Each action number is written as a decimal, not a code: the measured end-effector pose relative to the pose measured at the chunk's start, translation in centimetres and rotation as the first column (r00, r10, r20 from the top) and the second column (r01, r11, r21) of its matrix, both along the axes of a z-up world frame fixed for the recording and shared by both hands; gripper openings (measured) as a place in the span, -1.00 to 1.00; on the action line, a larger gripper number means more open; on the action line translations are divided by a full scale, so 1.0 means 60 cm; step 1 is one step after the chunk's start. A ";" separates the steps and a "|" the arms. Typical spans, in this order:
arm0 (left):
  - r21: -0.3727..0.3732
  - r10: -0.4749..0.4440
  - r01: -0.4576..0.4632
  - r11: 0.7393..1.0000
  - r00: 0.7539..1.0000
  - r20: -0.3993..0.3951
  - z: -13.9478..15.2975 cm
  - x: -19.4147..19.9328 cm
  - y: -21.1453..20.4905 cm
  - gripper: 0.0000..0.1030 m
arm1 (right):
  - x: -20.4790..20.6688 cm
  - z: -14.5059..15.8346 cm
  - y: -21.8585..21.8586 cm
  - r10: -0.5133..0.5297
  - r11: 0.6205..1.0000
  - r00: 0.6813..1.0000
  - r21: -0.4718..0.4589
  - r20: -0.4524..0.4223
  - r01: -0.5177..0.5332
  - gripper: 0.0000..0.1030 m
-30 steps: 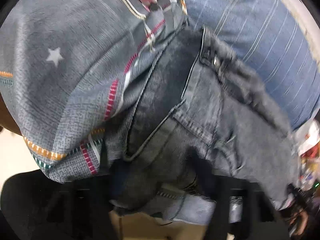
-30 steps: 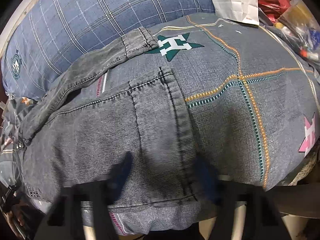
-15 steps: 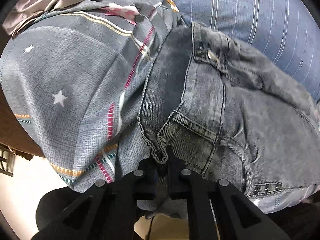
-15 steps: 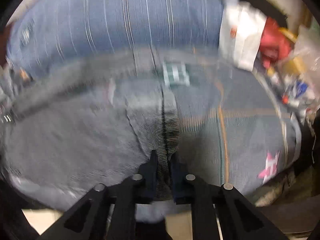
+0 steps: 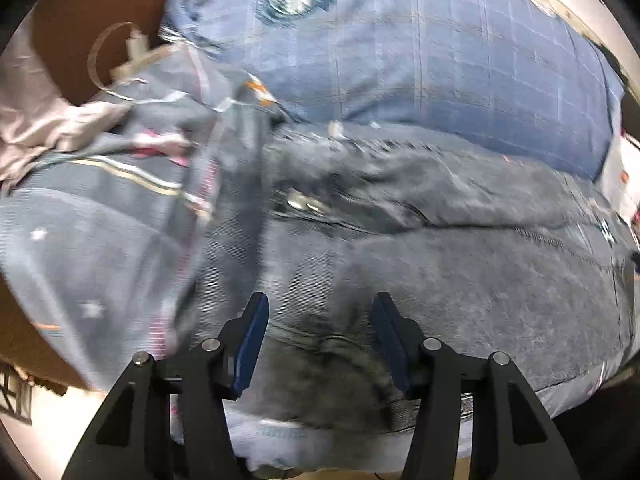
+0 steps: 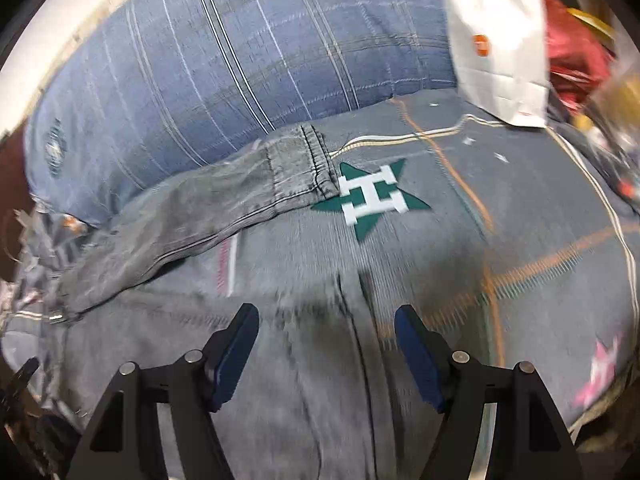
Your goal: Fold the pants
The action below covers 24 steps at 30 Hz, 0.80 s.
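Observation:
Grey denim pants [image 5: 460, 280] lie spread on a grey patterned bedsheet [image 5: 80, 248]. In the left wrist view their waist with a metal button [image 5: 302, 202] is in the middle. My left gripper [image 5: 320, 312] is open just above the near edge of the pants and holds nothing. In the right wrist view one pant leg [image 6: 224, 200] runs up to a hem near a green star print [image 6: 372, 196]. The nearer leg [image 6: 312, 380] lies under my right gripper [image 6: 326, 322], which is open and empty.
A blue plaid pillow [image 5: 420, 60] lies behind the pants; it also shows in the right wrist view [image 6: 224, 48]. A white paper bag [image 6: 496, 48] and red clutter [image 6: 576, 60] sit at the far right. A pink cloth [image 5: 40, 120] lies at the left.
Both grippers were shut on the near edge of the pants half a second ago. Both have opened, let go and drawn back a little.

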<state>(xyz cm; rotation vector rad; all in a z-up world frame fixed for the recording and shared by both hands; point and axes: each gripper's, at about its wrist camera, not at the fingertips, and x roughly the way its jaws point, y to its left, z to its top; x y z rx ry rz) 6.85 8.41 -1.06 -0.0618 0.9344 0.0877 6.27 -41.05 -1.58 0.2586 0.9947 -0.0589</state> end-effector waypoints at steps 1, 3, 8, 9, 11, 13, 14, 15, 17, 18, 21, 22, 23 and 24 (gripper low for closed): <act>0.000 -0.003 0.003 1.000 0.999 -0.036 -0.021 0.010 -0.004 0.07 | 0.015 -0.015 0.005 0.014 1.000 1.000 0.003 -0.028 -0.014 0.05; 0.023 0.003 0.000 1.000 0.991 -0.132 -0.072 0.023 -0.003 0.09 | 0.034 -0.034 0.024 0.037 0.996 0.996 -0.073 -0.083 -0.043 -0.71; -0.014 0.023 -0.024 1.000 0.993 -0.119 -0.085 0.026 0.016 0.32 | 0.037 -0.030 0.062 0.028 0.958 0.994 -0.279 -0.105 -0.057 -0.59; -0.006 0.016 -0.016 1.000 0.992 -0.121 -0.079 0.031 0.015 0.32 | 0.045 -0.046 0.066 0.041 0.952 0.986 -0.292 -0.163 -0.088 -0.39; 0.013 0.009 -0.008 1.000 0.996 -0.088 -0.050 0.032 0.020 0.32 | 0.038 -0.024 0.064 0.025 0.950 0.994 -0.308 -0.109 -0.058 -0.05; 0.008 0.019 -0.019 1.000 0.999 -0.032 -0.021 0.045 0.034 0.33 | 0.030 0.018 0.043 -0.024 0.972 1.000 -0.236 -0.013 0.021 0.50; -0.007 0.036 -0.036 0.999 0.999 -0.008 -0.008 0.058 0.046 0.33 | 0.034 0.033 0.034 -0.039 0.978 0.999 -0.206 0.015 0.041 0.50; -0.022 0.052 -0.052 0.998 0.999 0.008 0.003 0.076 0.058 0.34 | 0.040 0.044 0.030 -0.038 0.983 0.999 -0.178 0.034 0.044 0.50; -0.036 0.084 -0.084 0.996 0.996 0.015 0.016 0.119 0.082 0.34 | 0.067 0.061 0.026 -0.028 0.988 0.998 -0.149 0.063 0.037 0.50; -0.042 0.098 -0.097 0.994 0.995 0.016 0.018 0.141 0.090 0.34 | 0.097 0.058 0.027 -0.024 0.989 0.998 -0.144 0.060 0.032 0.50; -0.060 0.133 -0.134 0.989 0.991 -0.013 -0.002 0.216 0.109 0.34 | 0.180 0.036 0.013 -0.039 0.989 0.999 -0.143 0.003 0.040 0.42; -0.063 0.141 -0.142 0.988 0.990 -0.019 -0.009 0.232 0.113 0.34 | 0.200 0.023 0.013 -0.040 0.988 0.999 -0.149 -0.016 0.037 0.32; -0.058 0.144 -0.145 0.988 0.989 -0.023 -0.016 0.245 0.114 0.34 | 0.224 -0.001 0.015 -0.028 0.988 0.998 -0.154 -0.062 0.018 0.27; -0.042 0.149 -0.150 0.988 0.988 -0.029 -0.030 0.249 0.119 0.34 | 0.242 -0.017 0.017 -0.011 0.989 0.995 -0.147 -0.098 -0.004 -0.11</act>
